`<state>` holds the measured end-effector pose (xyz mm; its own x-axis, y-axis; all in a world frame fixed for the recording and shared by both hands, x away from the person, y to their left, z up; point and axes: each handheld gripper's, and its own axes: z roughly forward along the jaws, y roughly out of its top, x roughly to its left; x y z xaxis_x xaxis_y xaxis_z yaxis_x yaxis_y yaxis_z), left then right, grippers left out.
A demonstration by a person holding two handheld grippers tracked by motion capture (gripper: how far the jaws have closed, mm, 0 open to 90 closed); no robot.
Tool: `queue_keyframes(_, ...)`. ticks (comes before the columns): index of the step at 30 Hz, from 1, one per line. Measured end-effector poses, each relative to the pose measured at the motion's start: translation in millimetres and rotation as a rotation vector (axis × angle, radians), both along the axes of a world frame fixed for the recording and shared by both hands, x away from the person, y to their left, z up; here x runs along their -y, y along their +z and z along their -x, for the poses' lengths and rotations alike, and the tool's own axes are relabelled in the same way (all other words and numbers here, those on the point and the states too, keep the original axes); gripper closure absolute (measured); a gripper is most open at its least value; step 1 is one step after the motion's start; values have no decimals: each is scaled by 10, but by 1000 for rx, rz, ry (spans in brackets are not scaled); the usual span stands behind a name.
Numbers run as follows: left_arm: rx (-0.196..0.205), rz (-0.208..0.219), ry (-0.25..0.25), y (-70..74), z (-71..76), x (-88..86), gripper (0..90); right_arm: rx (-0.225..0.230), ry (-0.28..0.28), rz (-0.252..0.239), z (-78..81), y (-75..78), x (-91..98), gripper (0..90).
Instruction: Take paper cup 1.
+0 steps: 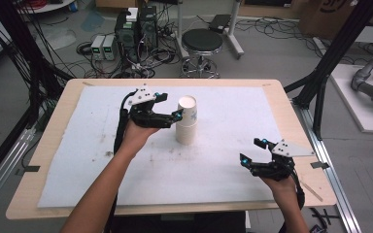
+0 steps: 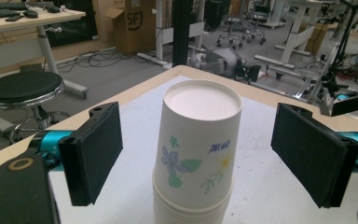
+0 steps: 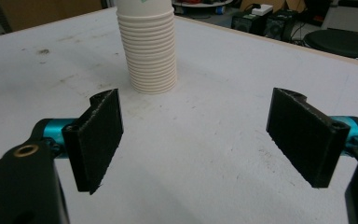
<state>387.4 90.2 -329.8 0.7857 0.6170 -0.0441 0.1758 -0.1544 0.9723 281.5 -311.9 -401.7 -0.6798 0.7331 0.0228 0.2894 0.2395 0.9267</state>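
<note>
While nothing is held by it, the right gripper [image 1: 255, 151] is parked low at the near right corner of the surface [image 1: 68, 121], its fingers [image 3: 98, 135] spread wide with only bare white mat between them. It's probably being kept well apart from the work so the other hand gets room.

Further in, the left gripper [image 1: 169, 104] is brought up level beside the stack of paper cups [image 1: 187, 120], which stands upright near the middle of the surface, a bit toward the far edge. In the left gripper view its fingers [image 2: 93, 154] are seen wide open on either side of the top cup [image 2: 200, 140], with clear gaps on both sides, so nothing is gripped yet. The height looks picked on purpose: the fingers are lined up with the flower-printed top cup rather than the ribbed rims below, so it's likely just that one cup is meant to be peeled off. The cups are stacked mouth down, which is presumably why the flat base is seen on top.

Counting: one stack, one printed cup fully showing, and well over a dozen rims nested under it; an exact number can't be read. Two grippers, two fingers each.

Past the far edge, one black round stool [image 1: 202, 42] is parked on the floor.
</note>
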Motion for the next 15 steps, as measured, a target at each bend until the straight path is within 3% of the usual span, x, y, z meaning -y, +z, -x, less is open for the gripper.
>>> queue_keyframes(15,-40,-36,-17,-115,-230,332,166,-3,1,-12,9,6,13,191)
